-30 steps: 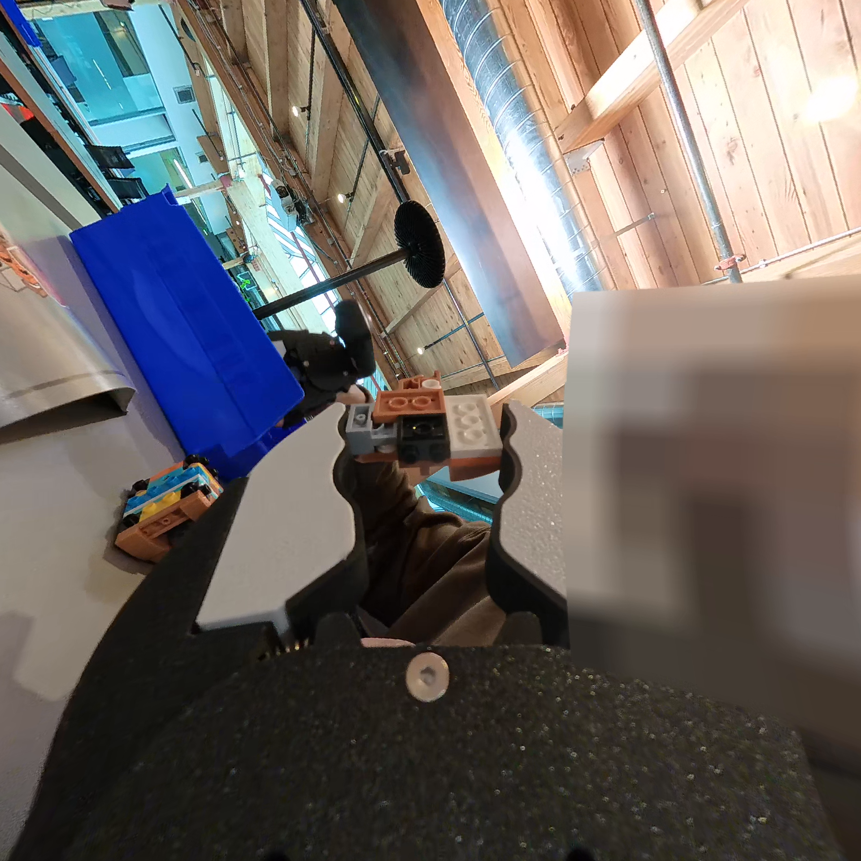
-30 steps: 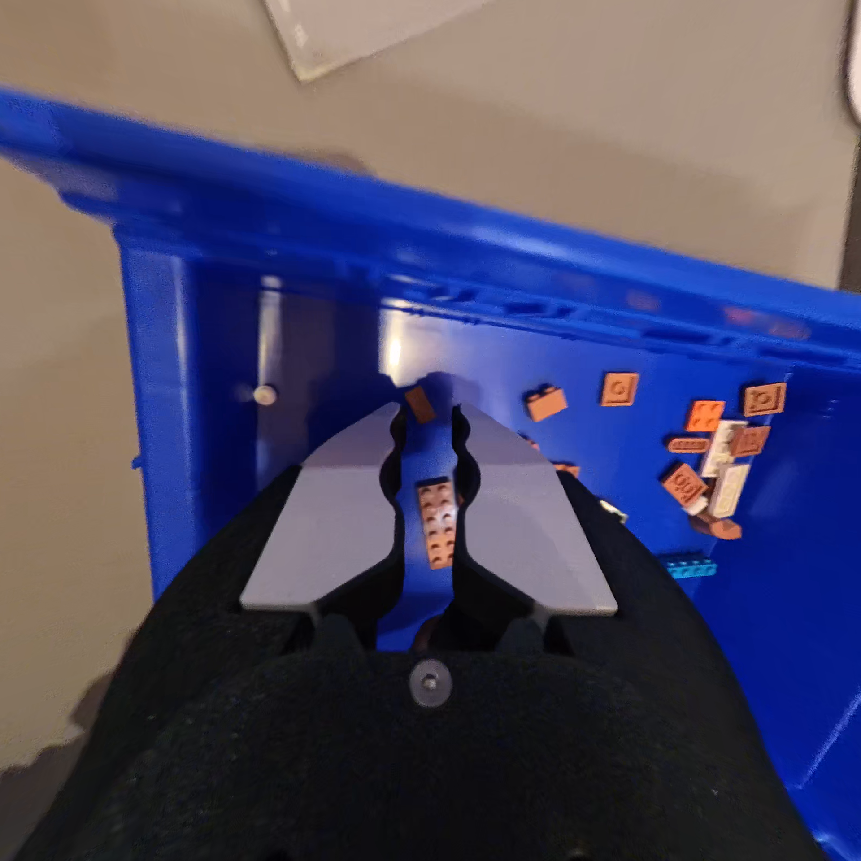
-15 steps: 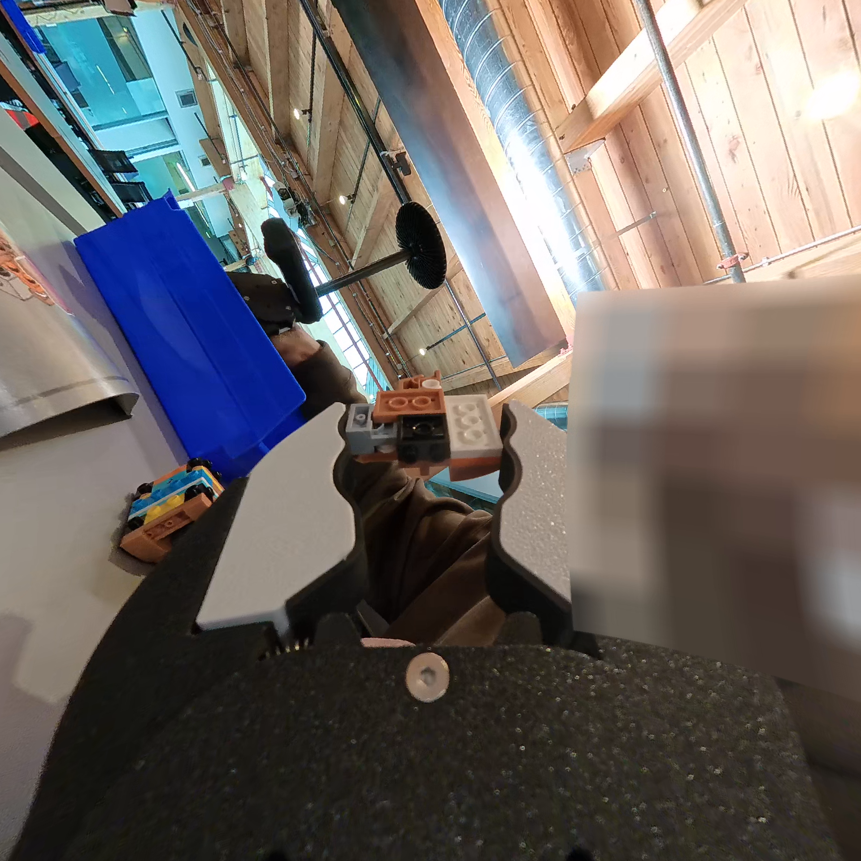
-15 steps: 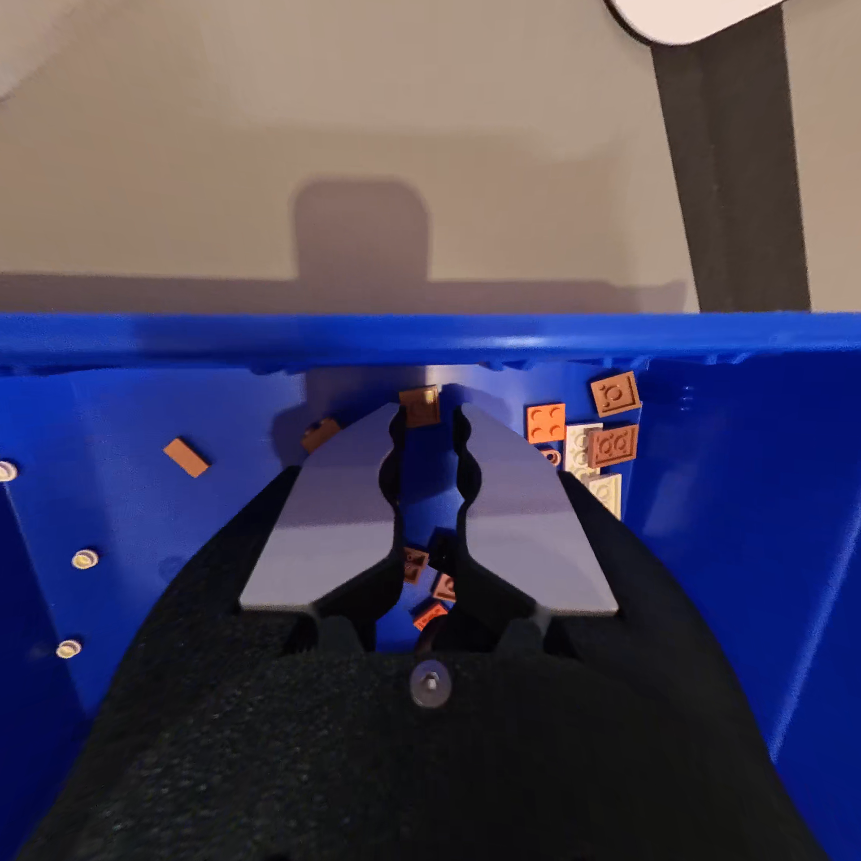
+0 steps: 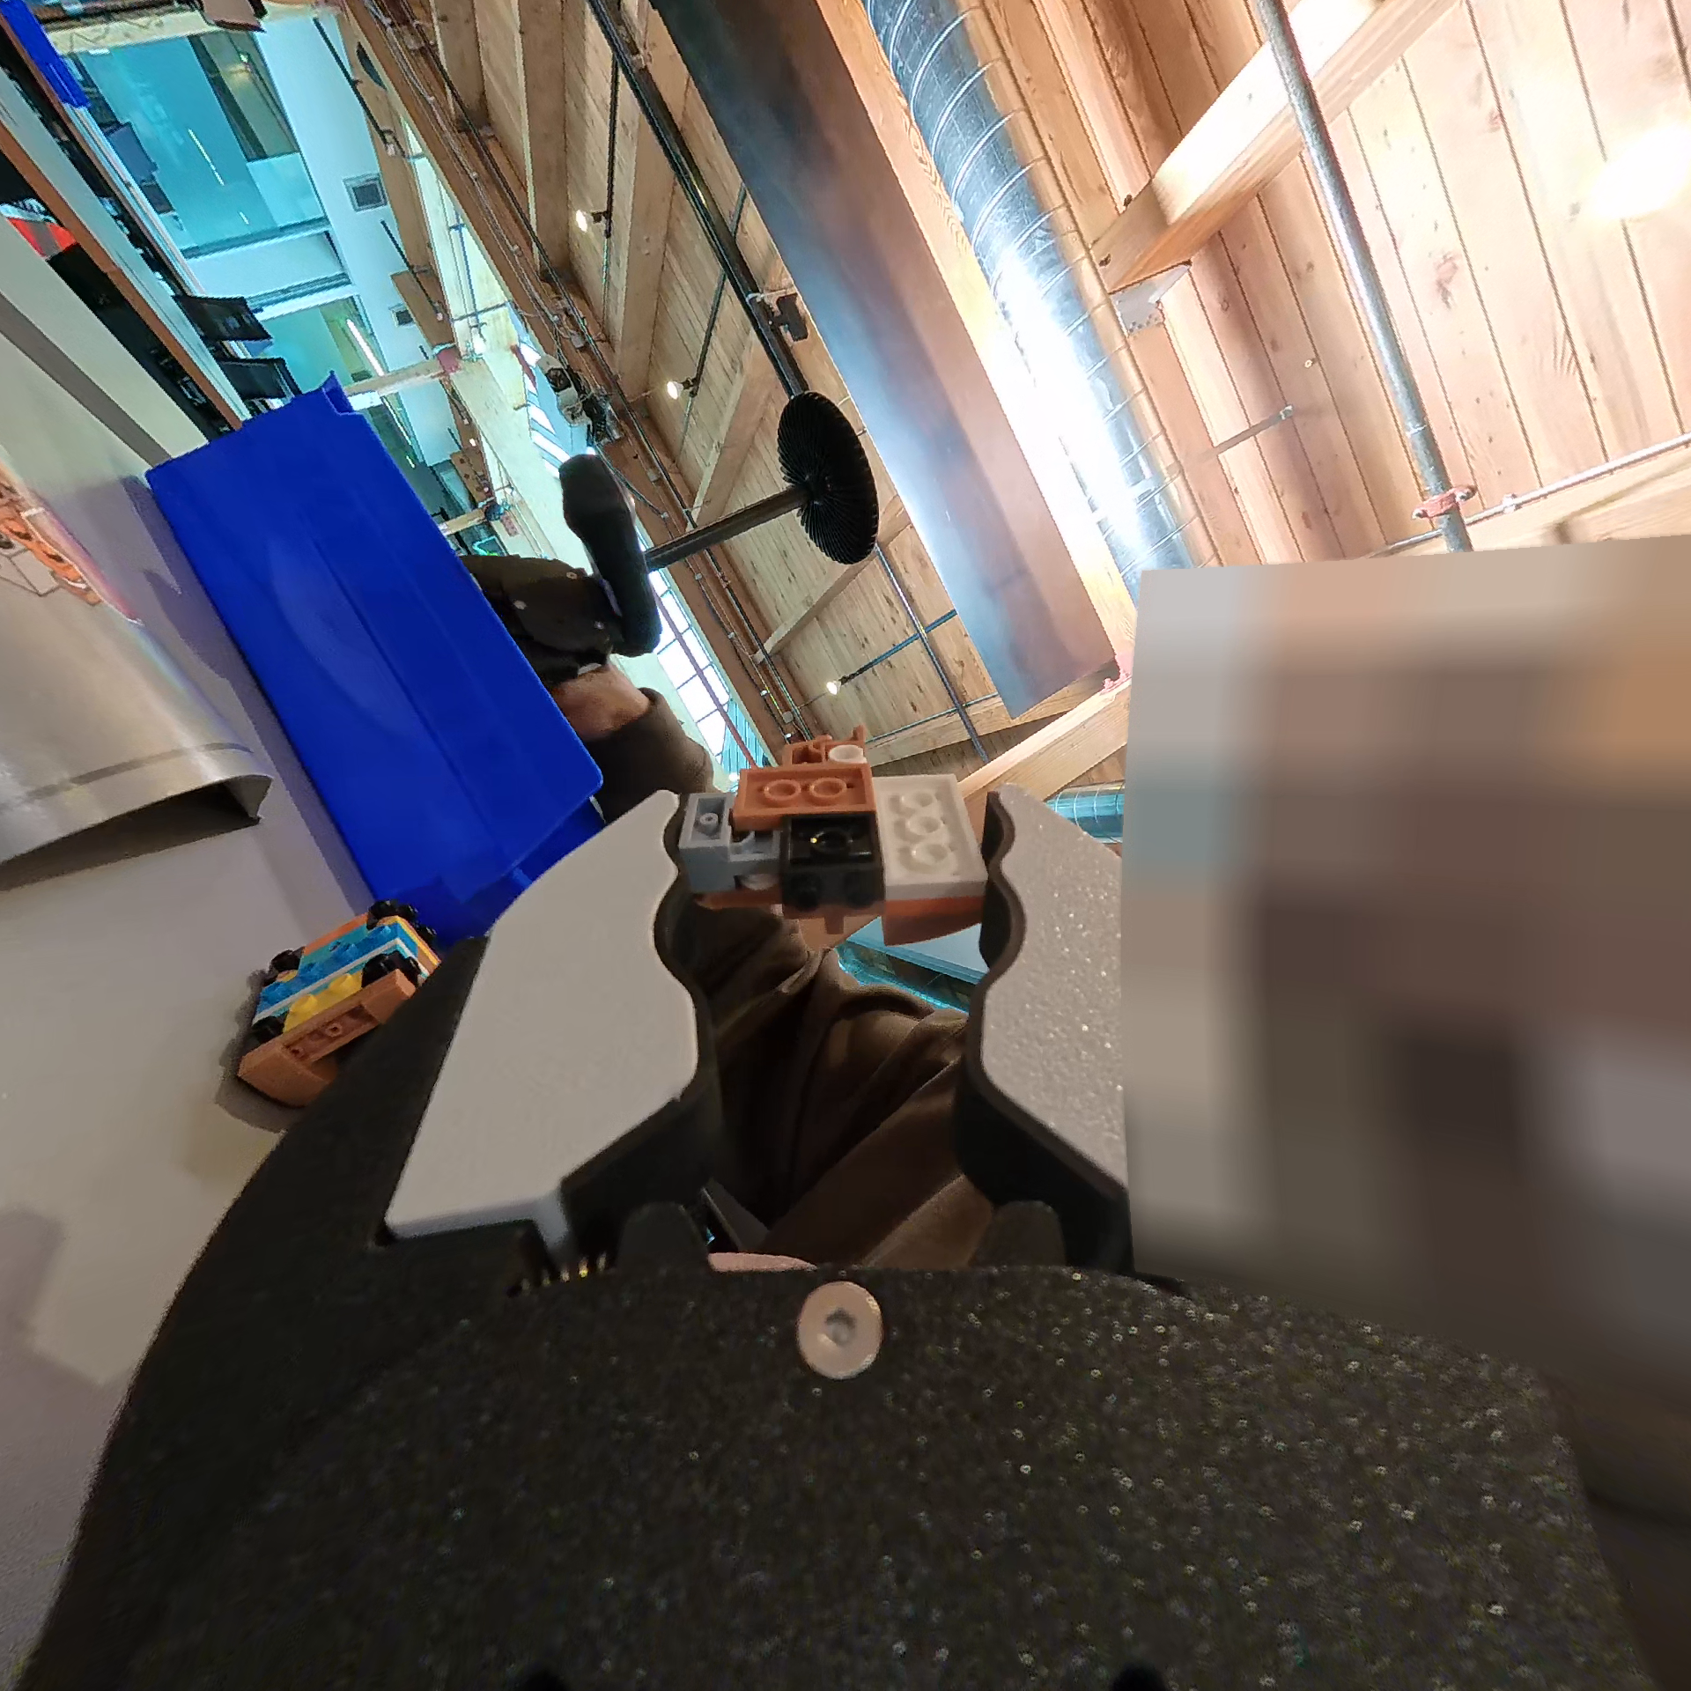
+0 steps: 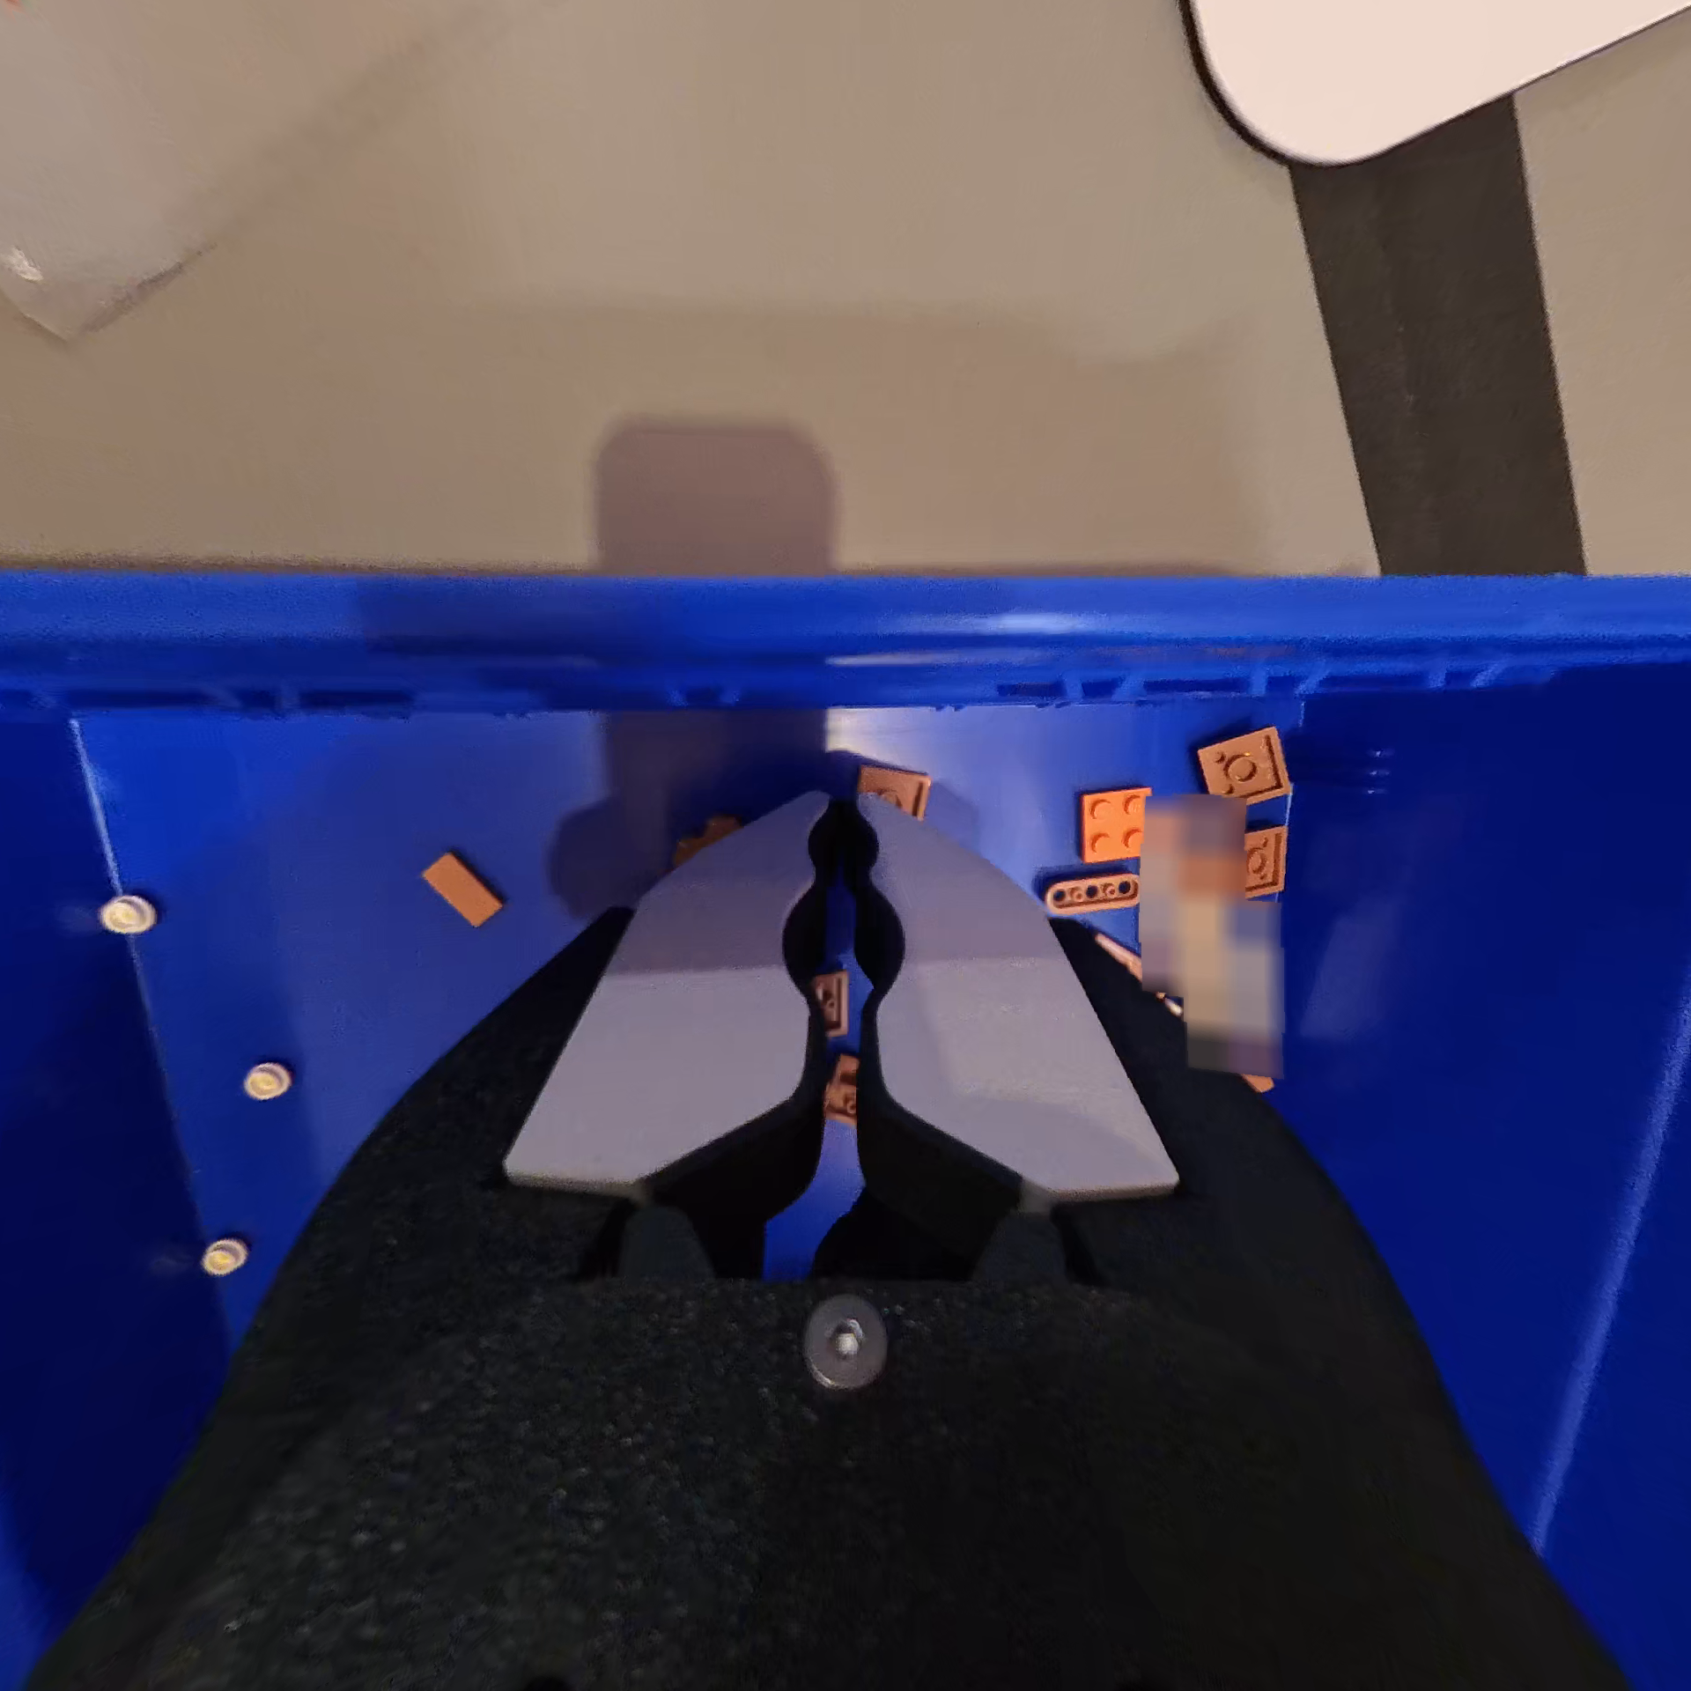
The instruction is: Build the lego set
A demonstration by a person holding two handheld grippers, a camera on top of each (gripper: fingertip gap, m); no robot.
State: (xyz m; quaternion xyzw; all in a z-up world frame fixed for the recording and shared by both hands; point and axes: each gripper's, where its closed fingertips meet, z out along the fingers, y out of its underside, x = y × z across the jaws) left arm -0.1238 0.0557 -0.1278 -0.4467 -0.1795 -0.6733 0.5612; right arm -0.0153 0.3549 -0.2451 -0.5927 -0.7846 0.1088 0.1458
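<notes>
The left gripper (image 5: 828, 856) clamps the half-built model (image 5: 828, 846) aloft. The right gripper (image 6: 844, 805), fingers nearly touching, empty, hovers inside the blue bin (image 6: 823, 631); it should widen before descending onto one plate (image 6: 1114, 823).

Right fingers (image 6: 988, 997) together (left (image 5: 586, 1016) spread)

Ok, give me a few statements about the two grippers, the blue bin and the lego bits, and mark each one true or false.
1. The left gripper holds a small brick assembly. True.
2. The right gripper is wide open. False: its fingertips nearly touch.
3. Loose orange-brown pieces lie inside the blue bin. True.
4. The small lego car sits inside the bin. False: it rests on the grey table beside the bin.
5. The right gripper points down into the bin. True.
</notes>
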